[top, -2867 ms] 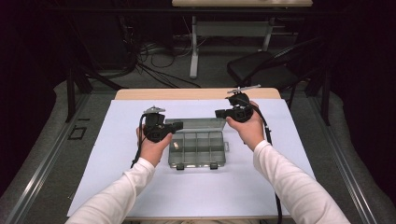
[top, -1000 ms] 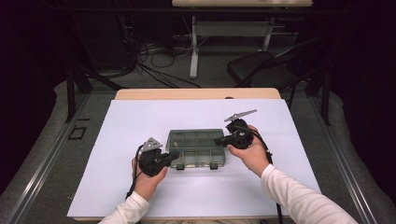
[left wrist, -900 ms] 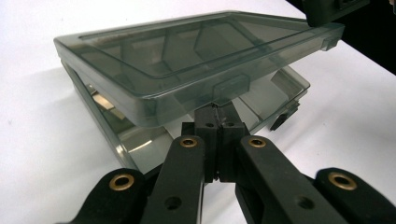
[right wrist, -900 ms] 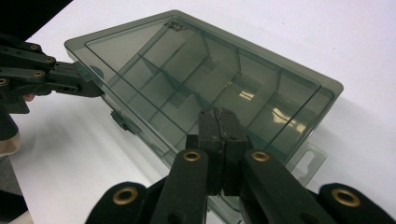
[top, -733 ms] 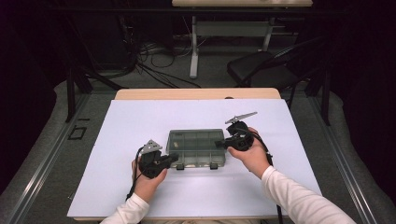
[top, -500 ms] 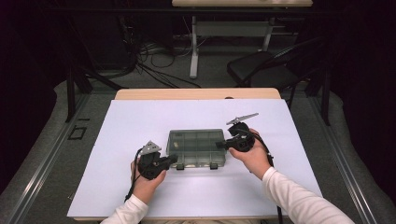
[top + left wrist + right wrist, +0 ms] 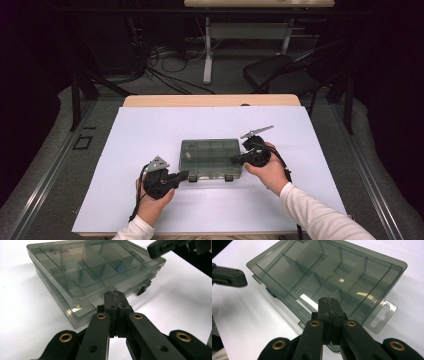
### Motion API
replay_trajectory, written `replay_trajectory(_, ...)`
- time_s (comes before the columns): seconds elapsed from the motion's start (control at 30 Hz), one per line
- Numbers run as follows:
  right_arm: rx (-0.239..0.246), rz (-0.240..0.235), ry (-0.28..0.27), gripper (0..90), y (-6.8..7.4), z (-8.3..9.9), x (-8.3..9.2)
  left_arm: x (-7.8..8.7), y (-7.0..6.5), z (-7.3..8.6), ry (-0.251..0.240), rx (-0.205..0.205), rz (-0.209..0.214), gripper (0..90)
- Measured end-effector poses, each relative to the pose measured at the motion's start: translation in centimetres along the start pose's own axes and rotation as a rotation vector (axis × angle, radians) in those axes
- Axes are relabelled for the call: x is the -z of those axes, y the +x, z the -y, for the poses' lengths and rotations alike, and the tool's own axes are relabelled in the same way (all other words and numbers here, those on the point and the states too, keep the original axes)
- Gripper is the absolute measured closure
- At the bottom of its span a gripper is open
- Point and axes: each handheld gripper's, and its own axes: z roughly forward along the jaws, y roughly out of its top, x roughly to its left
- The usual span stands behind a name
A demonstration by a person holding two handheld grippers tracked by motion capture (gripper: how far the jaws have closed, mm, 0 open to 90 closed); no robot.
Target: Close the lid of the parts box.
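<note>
A smoky grey transparent organiser box [image 7: 211, 158] lies in the middle of the white table cover, its lid down over several empty compartments [image 7: 82, 272] [image 7: 332, 272]. My left gripper [image 7: 182, 175] is shut with nothing in it, and its tip is at the box's near left corner [image 7: 115, 293]. The right gripper [image 7: 235, 160] is also shut and empty, its tip [image 7: 327, 301] at the box's right end. Whether either tip touches the lid I cannot tell. Each gripper view catches the other gripper at its edge [image 7: 165, 246] [image 7: 229, 277].
Small dark latches [image 7: 142, 290] sit on the box's front side and a clear hang tab [image 7: 384, 312] sticks out of one end. The white cover [image 7: 150, 130] spreads bare round the box. A dark chair [image 7: 280, 75] and floor cables [image 7: 165, 65] lie beyond the table.
Early on, both hands were farther back and the lid stood raised; now the lid is down and both hands are nearer the front. Over the last second they barely moved.
</note>
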Motion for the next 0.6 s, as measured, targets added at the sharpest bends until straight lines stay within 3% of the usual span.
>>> replay_trajectory(0.6, 0.021, 0.023, 0.033, 90.0, -0.1, 1.0, -0.7, -0.6, 1.3, -0.5, -0.018, 0.006, -0.055, 90.0)
